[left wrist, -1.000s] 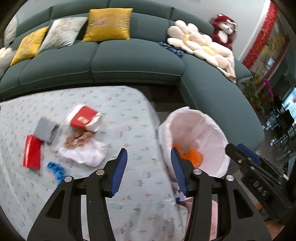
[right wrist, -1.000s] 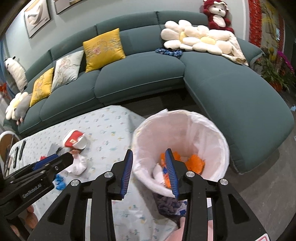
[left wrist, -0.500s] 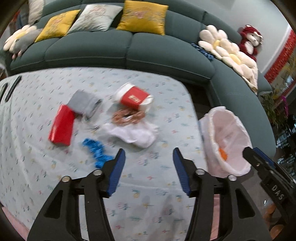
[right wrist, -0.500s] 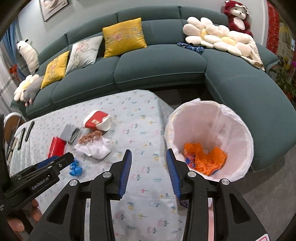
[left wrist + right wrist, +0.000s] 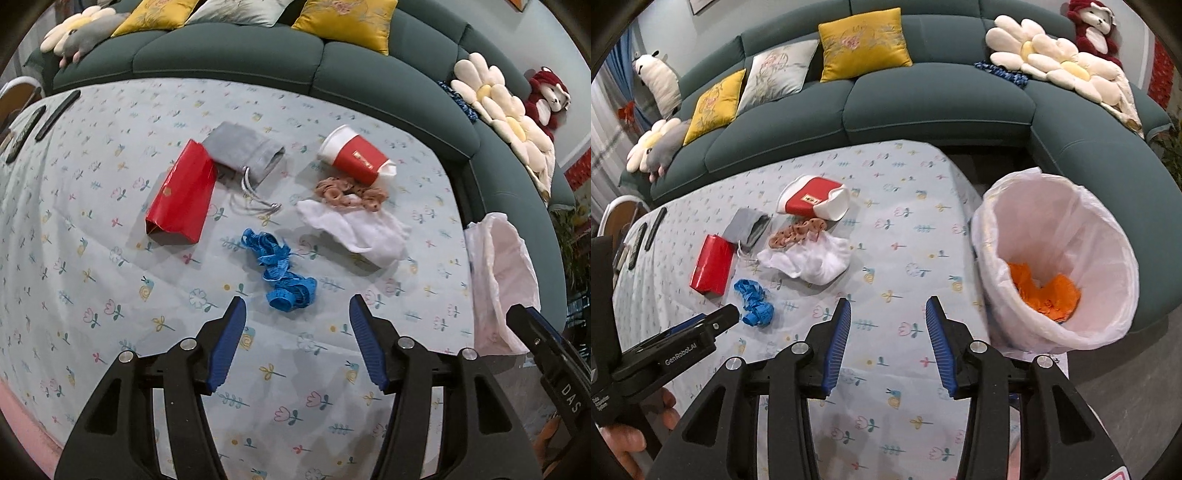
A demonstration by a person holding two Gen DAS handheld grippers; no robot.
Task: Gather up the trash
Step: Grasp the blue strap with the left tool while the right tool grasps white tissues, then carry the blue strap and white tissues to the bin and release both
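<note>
Trash: blue tape (image 5: 284,275) mid-counter (image 5: 110,295), bin (image 5: 1071,258) right | both views swung from bin to litter | left gripper (image 5: 295,343) released, empty; right gripper (image 5: 888,343) opening, empty | next pickup

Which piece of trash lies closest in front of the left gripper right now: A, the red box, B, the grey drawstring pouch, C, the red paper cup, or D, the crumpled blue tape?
D: the crumpled blue tape lies just ahead of the open left gripper, nearer than the other items.
</note>
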